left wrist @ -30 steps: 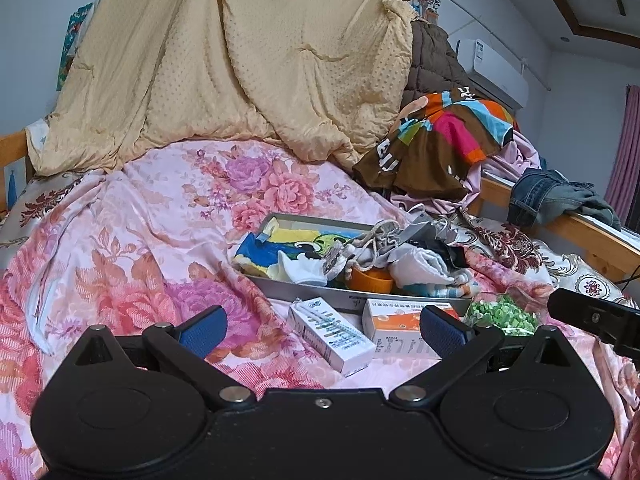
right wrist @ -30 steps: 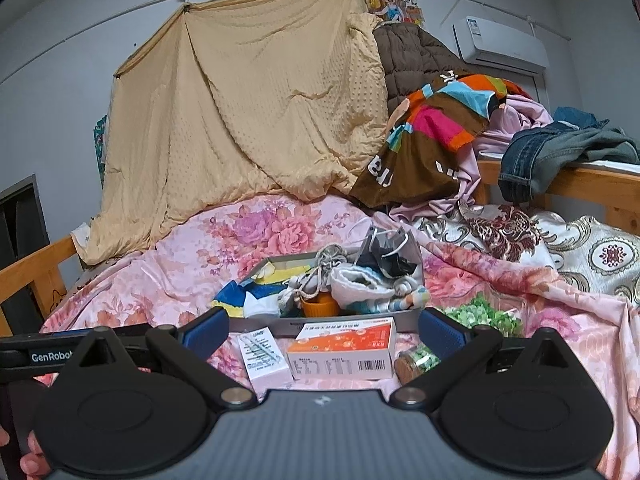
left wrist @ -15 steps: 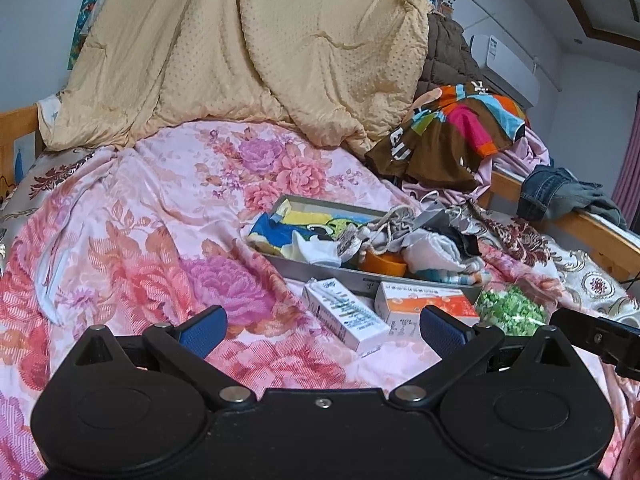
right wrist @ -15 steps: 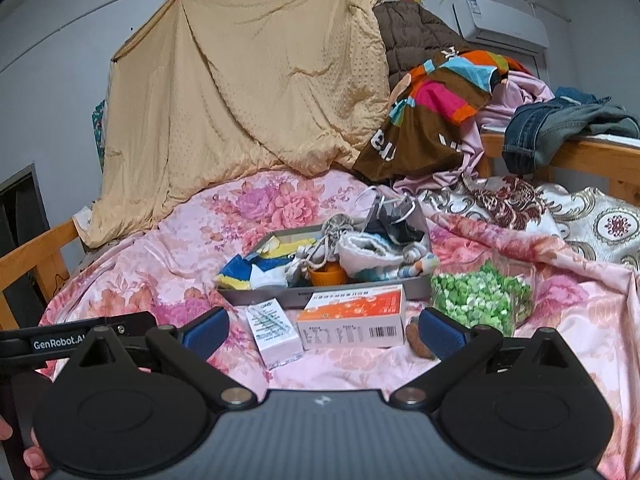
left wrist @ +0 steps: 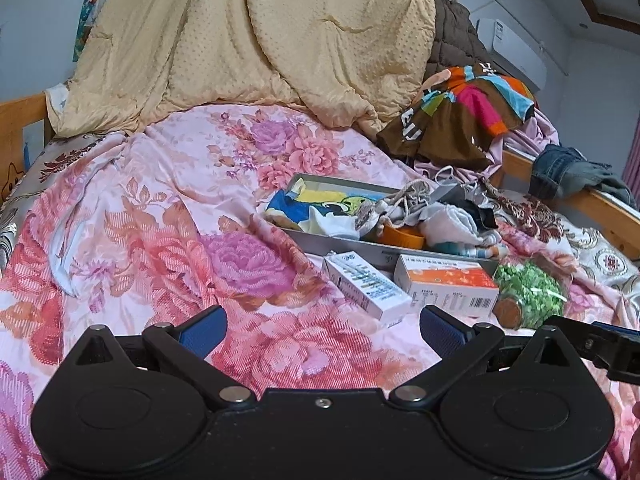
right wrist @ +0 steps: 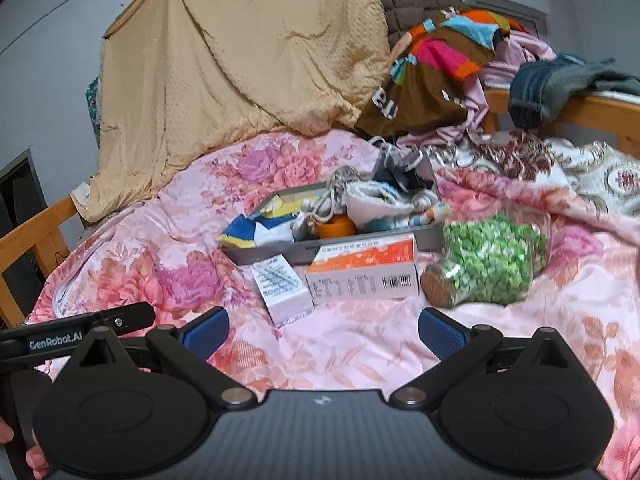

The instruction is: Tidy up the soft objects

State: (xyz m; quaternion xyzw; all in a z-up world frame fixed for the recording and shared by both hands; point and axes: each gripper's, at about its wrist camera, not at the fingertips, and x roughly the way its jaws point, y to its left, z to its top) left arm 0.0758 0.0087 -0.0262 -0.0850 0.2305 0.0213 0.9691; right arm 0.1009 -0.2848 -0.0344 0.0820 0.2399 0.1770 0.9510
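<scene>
My left gripper and right gripper both hang spread wide and empty over a glossy pink floral bedspread, their blue ribbed pads apart. Just ahead of the right one lie a narrow white carton, a flat orange-and-white box and a toppled clear jar of green pellets. Behind them, a shallow grey tray holds crumpled soft socks and cloths.

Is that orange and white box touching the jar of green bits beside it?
Cannot tell. In the right wrist view, the orange box and jar nearly meet, but blur hides any gap.
</scene>
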